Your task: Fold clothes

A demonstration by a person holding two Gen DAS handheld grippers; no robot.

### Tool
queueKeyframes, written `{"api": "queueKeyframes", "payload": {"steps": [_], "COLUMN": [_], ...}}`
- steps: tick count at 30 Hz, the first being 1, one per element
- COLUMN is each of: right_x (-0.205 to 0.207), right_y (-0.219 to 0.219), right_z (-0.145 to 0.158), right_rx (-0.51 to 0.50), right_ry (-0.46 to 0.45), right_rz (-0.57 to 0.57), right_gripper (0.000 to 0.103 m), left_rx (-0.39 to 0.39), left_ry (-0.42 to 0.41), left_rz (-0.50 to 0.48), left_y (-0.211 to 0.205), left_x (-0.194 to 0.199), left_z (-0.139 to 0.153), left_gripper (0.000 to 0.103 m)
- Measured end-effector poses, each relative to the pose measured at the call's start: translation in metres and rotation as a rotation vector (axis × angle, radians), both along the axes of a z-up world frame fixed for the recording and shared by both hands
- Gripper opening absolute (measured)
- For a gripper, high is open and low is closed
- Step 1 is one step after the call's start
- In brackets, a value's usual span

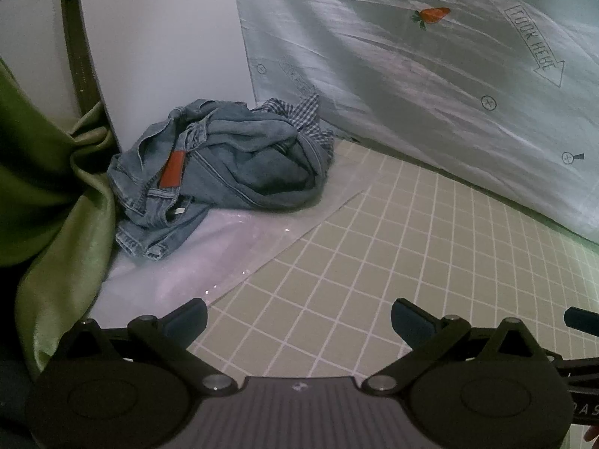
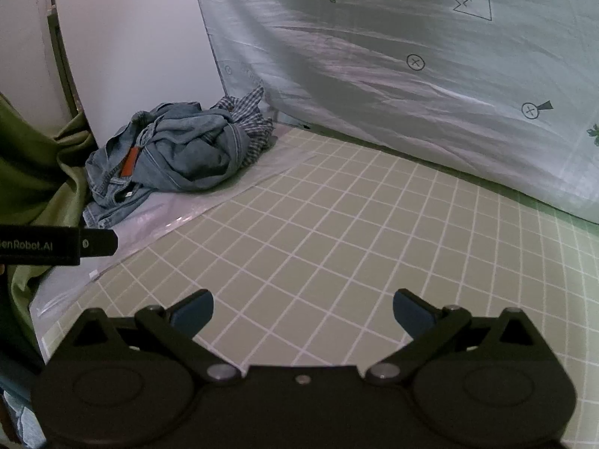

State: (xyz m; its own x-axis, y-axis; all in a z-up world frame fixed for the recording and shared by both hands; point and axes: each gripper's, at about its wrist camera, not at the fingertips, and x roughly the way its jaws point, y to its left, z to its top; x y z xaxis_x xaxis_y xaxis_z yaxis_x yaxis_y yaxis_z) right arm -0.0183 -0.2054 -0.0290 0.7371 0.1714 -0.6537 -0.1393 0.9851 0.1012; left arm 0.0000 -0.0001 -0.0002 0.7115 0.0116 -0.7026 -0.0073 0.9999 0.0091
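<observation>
A crumpled pair of blue jeans with an orange-red patch lies in a heap at the far left corner, on a clear plastic sheet. A blue-and-white checked garment is bunched behind and under the jeans. My left gripper hovers open over the grid mat, well short of the heap, with nothing between its fingers. My right gripper is likewise open and empty over the mat, farther right. The left gripper's body shows at the left edge of the right wrist view.
A pale green mat with a white grid covers the surface. A light sheet printed with carrots and arrows hangs along the back. A white panel stands behind the heap. Green fabric drapes at the left.
</observation>
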Motion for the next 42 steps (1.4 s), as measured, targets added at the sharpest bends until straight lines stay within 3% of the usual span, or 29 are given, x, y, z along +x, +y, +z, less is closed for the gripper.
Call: {"api": "queueKeyframes", "payload": {"steps": [42], "right_x": [-0.001], "right_y": [-0.0042], "right_z": [-0.0005], "right_rx": [0.012], "right_ry": [0.011], "right_rz": [-0.018], "right_gripper": [0.103], "left_rx": [0.002], "left_ry": [0.01], "left_rz": [0.009], "left_y": [-0.0019], "left_x": [-0.0018], "left_z": [-0.0004], "left_gripper": [0.103]}}
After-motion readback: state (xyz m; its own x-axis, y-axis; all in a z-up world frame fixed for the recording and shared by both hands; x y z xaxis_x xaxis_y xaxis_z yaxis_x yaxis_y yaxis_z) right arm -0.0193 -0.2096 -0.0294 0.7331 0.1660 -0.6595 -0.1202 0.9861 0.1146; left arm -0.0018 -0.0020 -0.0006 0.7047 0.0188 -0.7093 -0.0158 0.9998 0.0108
